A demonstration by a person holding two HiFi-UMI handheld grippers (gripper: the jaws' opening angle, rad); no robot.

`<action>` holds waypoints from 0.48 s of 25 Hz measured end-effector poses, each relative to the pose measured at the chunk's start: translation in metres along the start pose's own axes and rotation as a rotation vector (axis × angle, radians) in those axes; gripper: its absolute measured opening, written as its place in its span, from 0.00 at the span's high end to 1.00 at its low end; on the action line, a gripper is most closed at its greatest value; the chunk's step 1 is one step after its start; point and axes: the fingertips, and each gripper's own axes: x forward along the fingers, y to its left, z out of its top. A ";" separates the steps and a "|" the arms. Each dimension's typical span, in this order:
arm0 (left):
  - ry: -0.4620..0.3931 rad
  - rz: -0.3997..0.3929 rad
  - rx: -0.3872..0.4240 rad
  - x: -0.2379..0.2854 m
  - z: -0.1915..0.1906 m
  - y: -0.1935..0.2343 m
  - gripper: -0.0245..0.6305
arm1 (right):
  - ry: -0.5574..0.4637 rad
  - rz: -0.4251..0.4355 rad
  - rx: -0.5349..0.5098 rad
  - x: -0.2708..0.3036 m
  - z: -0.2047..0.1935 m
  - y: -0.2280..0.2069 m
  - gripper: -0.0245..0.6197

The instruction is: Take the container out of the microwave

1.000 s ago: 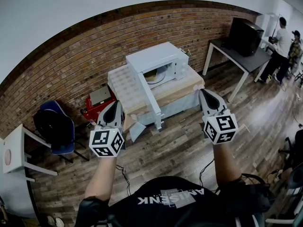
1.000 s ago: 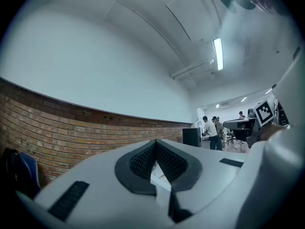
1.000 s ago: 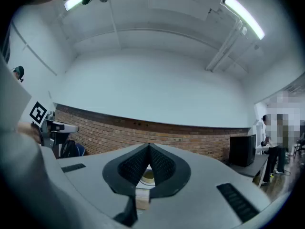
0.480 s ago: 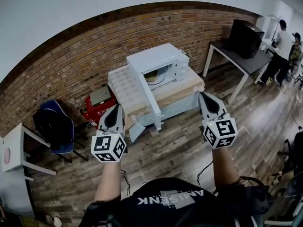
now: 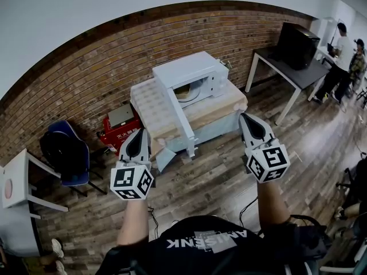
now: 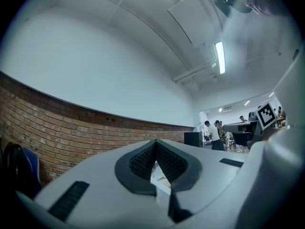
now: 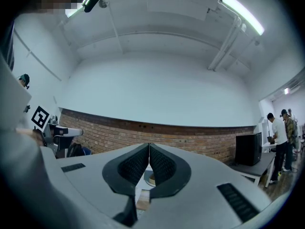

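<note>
Nearest the camera, the person's black shirt [image 5: 203,245] bears white lettering that lies upside down in the head view and cannot be read with confidence. Both forearms reach forward over the plank floor [image 5: 212,179]. The left gripper [image 5: 140,132] has its jaws closed tip to tip with nothing between them, which the left gripper view confirms. The right gripper [image 5: 245,117] is likewise closed and empty. Both are well short of the microwave [image 5: 192,70]. That white unit stands on a wood-topped table [image 5: 229,99] with its door [image 5: 175,116] swung open toward the person. The container [image 5: 184,92] sits inside the cavity as a pale, tan-rimmed round form, and its lower part is cut off by the cavity edge. Left of the table, a red box [image 5: 117,132] carries white characters too small to read. A blue chair [image 5: 66,153] stands further left. Behind these runs the brick wall [image 5: 86,79]. At far right, two people [image 5: 341,56] stand beside a grey desk [image 5: 292,70] holding a black box [image 5: 298,42]. The gripper views show mostly wall and ceiling. The jaws hide the microwave there, leaving slivers through the gap. Only the left gripper view shows the ceiling strip light [image 6: 219,57].
</note>
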 end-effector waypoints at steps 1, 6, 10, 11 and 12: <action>0.001 0.001 -0.001 -0.001 -0.001 -0.001 0.94 | 0.003 0.006 0.000 0.000 -0.001 0.001 0.90; 0.005 0.000 -0.002 0.000 -0.002 -0.005 0.95 | 0.009 0.013 -0.029 0.002 -0.003 0.004 0.90; 0.010 0.003 -0.006 0.004 -0.003 -0.010 0.94 | 0.007 0.025 -0.026 0.004 -0.003 0.001 0.90; 0.011 0.004 -0.007 0.005 -0.003 -0.012 0.95 | 0.007 0.027 -0.026 0.004 -0.004 0.000 0.90; 0.011 0.004 -0.007 0.005 -0.003 -0.014 0.95 | 0.006 0.029 -0.025 0.003 -0.005 -0.001 0.90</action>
